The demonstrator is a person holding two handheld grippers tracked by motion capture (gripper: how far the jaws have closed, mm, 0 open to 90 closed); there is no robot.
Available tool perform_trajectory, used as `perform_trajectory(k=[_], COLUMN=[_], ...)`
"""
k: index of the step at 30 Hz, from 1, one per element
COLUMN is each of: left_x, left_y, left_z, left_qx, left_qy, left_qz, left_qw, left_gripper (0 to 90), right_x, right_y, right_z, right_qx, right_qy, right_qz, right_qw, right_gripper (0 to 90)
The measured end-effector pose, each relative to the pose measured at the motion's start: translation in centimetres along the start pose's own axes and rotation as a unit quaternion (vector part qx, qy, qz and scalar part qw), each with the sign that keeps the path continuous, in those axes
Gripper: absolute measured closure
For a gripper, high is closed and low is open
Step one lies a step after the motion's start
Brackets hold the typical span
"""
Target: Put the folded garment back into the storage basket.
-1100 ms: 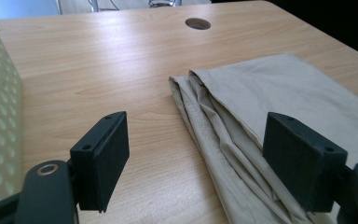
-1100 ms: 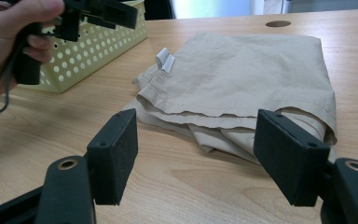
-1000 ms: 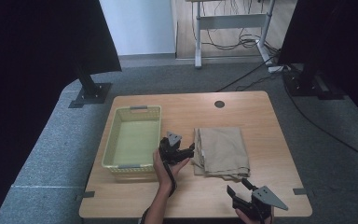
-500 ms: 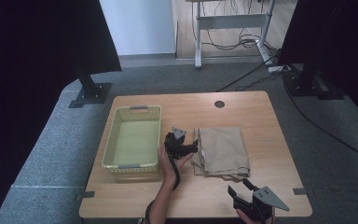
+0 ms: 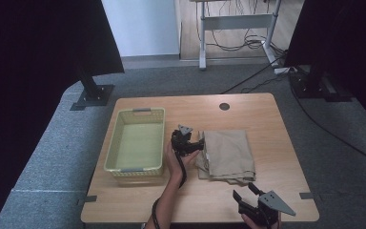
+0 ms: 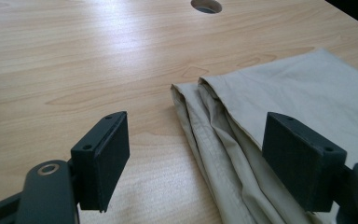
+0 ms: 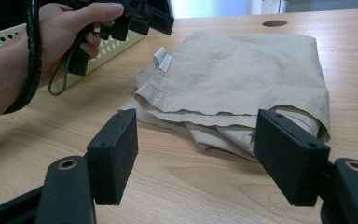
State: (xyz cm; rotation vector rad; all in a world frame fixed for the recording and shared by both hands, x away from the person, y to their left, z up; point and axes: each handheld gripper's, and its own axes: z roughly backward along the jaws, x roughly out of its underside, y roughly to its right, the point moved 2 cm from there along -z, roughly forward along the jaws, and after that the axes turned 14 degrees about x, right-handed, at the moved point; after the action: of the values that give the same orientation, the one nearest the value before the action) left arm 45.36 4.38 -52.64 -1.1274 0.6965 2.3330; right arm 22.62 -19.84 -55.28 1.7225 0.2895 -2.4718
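Note:
A folded beige garment (image 5: 228,155) lies on the wooden table (image 5: 267,119), right of centre. My left gripper (image 5: 201,144) hovers at the garment's left edge with its jaws wide apart. In the left gripper view the garment's layered edge (image 6: 223,140) sits between the open jaws, nothing held. My right gripper (image 5: 244,192) stands open near the table's front edge, just short of the garment's near edge (image 7: 223,119). From the right gripper view I see the person's hand (image 7: 70,32) holding the left gripper above the cloth's far left corner, where a white label (image 7: 162,60) shows.
A pale yellow plastic basket (image 5: 136,143) stands empty on the table's left half, close beside the left hand. A round cable hole (image 5: 224,106) sits near the table's back edge. Dark stands and cables occupy the floor behind.
My left gripper has moved to the right, from beside the basket up to the garment's left edge. The right gripper has stayed in place.

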Motion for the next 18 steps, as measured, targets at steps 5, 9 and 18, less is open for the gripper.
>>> perform_trajectory(k=[5, 9, 18], left_x=[-0.4, -0.6, -1.1], left_y=[-0.8, -1.1, -1.2], left_z=[-0.9, -1.2, -2.9], left_qx=[-0.005, -0.005, 0.005], left_qy=[-0.014, -0.02, -0.032], left_qz=[0.006, 0.01, 0.012], left_qw=[0.9999, 0.9997, 0.9994], left_gripper=[23.3, 23.3, 23.4], right_x=[0.1, 0.1, 0.2], right_y=[0.0, -0.1, 0.0], right_z=[0.0, 0.0, -0.1], right_qx=[0.001, 0.001, 0.002], right_qy=[-0.001, -0.002, -0.003], right_qz=[0.001, 0.002, 0.002], right_qw=[1.0, 1.0, 1.0], right_gripper=[30.7, 30.7, 30.7])
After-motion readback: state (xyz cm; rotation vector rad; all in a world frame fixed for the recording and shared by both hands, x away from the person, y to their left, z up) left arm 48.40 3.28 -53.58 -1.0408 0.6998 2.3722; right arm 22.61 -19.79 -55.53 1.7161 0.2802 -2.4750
